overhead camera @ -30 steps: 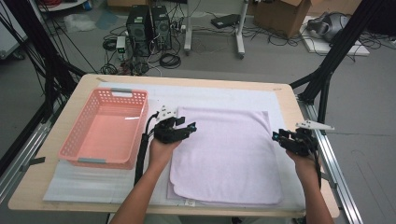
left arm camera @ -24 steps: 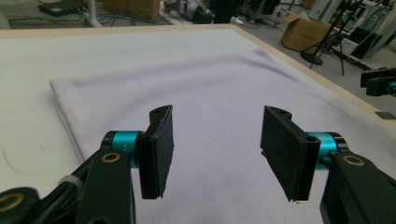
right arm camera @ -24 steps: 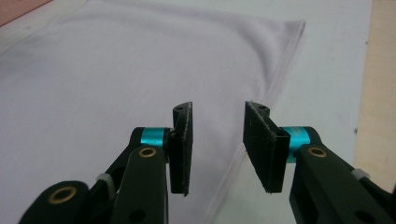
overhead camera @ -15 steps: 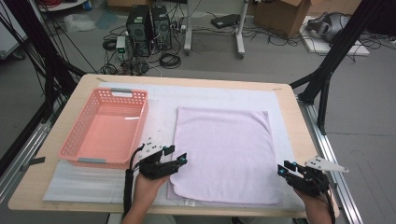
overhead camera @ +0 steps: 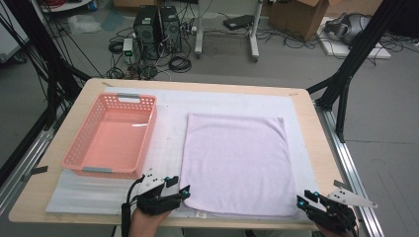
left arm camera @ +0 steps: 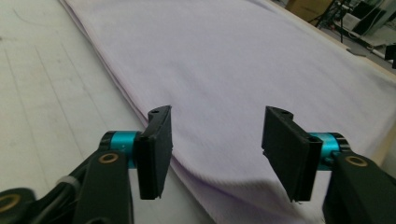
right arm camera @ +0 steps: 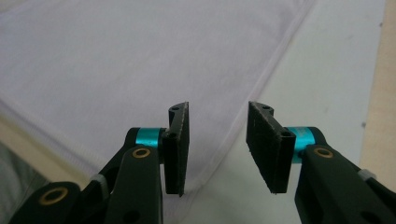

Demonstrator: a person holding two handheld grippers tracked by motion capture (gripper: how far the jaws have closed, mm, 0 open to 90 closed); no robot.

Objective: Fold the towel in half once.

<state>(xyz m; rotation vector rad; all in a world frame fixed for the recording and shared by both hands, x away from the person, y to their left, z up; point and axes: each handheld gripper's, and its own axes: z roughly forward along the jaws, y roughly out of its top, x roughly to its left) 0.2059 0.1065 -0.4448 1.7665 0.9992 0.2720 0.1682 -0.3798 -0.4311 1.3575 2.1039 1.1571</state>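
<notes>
At the desk's near edge, the left tongs point(overhead camera: 179, 190) and right tongs point(overhead camera: 307, 197), both open and empty, with jaws just closing and opening respectively, flank the lilac towel's point(overhead camera: 236, 160) near corners; a shallow pinch could catch only one layer

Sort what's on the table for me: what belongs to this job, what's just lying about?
In the job:
- lilac towel
- left gripper, open at its near left corner
- right gripper, open at its near right corner

Lying about:
- pink basket
- white mat
</notes>
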